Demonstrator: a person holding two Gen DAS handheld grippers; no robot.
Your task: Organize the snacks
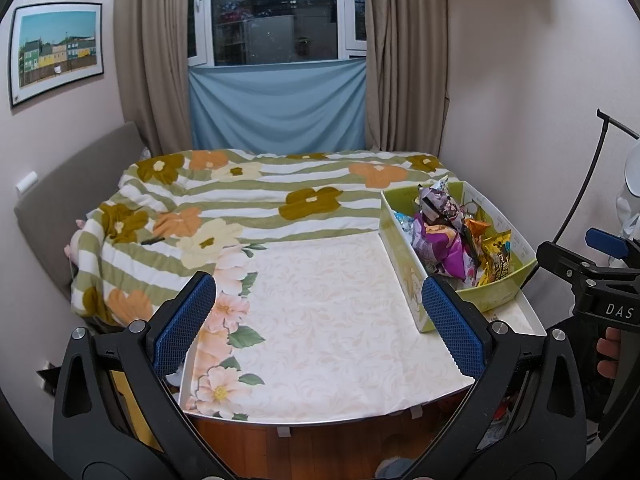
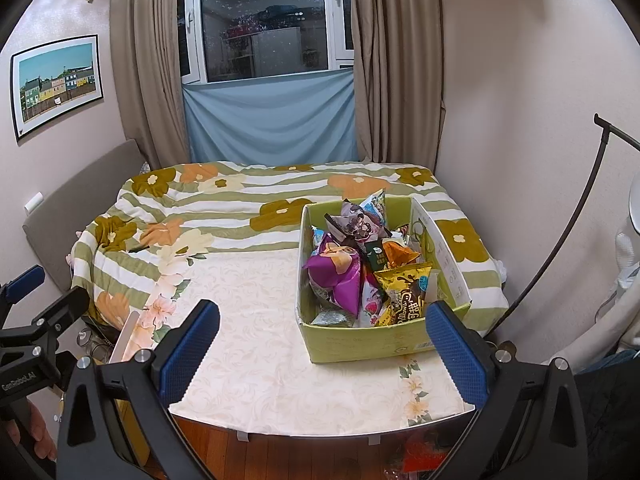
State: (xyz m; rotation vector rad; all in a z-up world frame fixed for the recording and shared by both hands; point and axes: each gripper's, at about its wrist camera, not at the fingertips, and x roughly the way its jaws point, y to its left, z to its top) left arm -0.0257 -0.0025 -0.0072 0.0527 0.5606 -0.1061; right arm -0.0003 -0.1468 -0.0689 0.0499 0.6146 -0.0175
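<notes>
1. The left gripper [image 1: 318,326] hangs over the near edge of the table [image 1: 320,320], fingers spread wide, nothing between them.
2. The right gripper [image 2: 322,354] hovers just in front of the green box [image 2: 360,344], likewise wide apart and empty.
3. The box sits on the table's right side, its far end against the flowered blanket [image 2: 224,200].
4. Snack packets [image 2: 360,272] are heaped inside the box: a purple bag [image 2: 340,276] to the left, a yellow one [image 2: 408,292] at the near right.
5. Beyond the box hang curtains [image 2: 392,60] and a window [image 2: 264,20].
</notes>
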